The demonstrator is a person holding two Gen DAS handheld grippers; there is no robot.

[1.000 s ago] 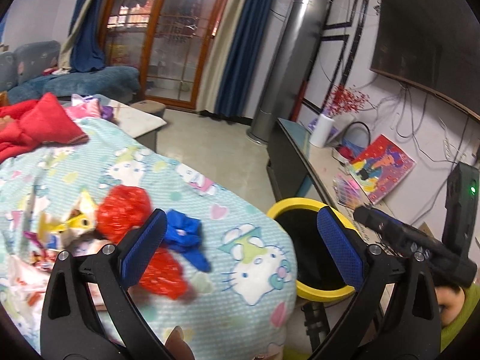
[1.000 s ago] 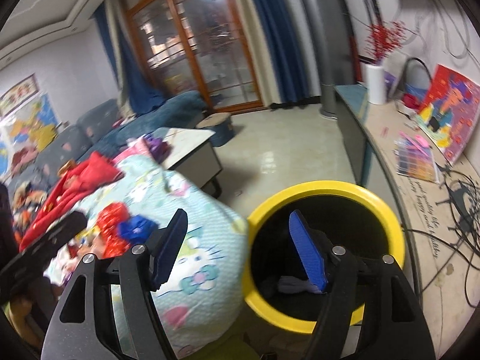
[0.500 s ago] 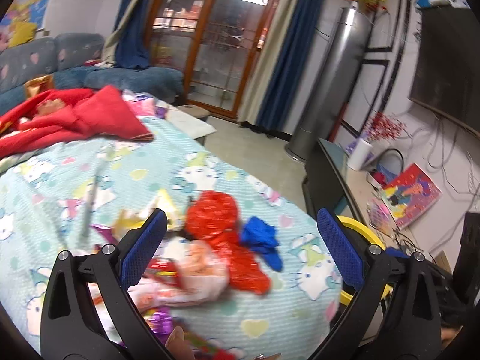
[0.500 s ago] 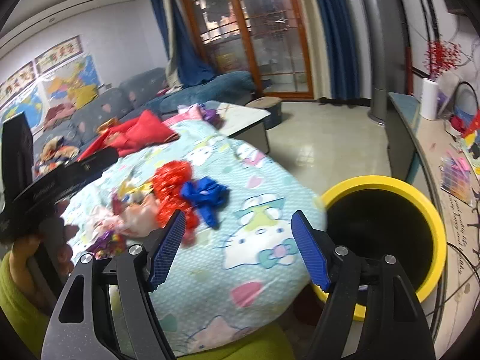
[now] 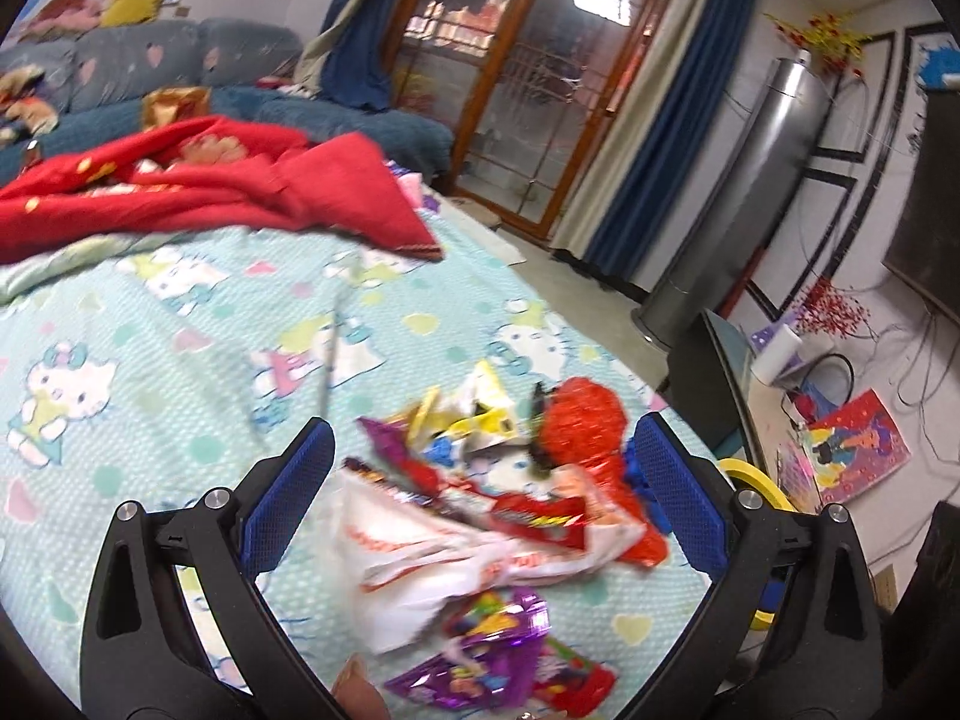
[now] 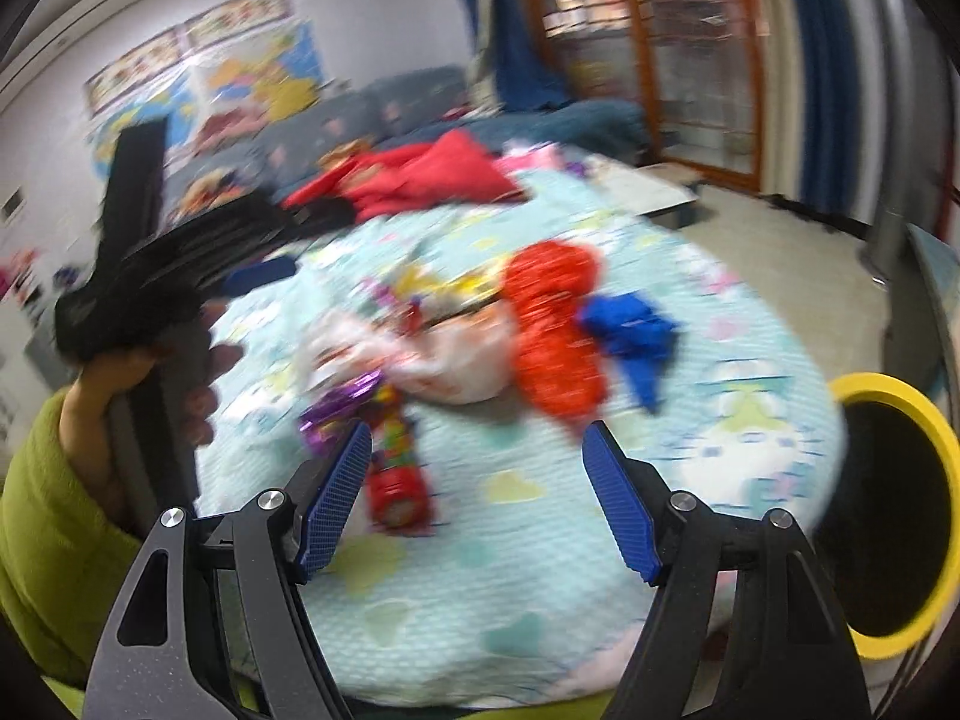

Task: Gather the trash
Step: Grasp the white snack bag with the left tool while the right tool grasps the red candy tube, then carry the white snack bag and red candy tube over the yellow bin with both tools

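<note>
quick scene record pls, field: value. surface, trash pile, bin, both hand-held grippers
surface: rounded table under a light blue cartoon-cat cloth
trash pile: wrappers and bags heaped together: white plastic bag, red mesh bag, blue scrap, purple wrapper
bin: yellow-rimmed bin beside the table edge, dark inside
left hand-held gripper: open, empty, pile framed between its jaws
right hand-held gripper: open, empty, short of the pile
other: red blanket at the far side

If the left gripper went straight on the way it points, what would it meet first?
Probably the white plastic wrapper in the trash pile on the cartoon-print bedspread; it lies between the open left gripper fingers, though depth is unclear.
</note>
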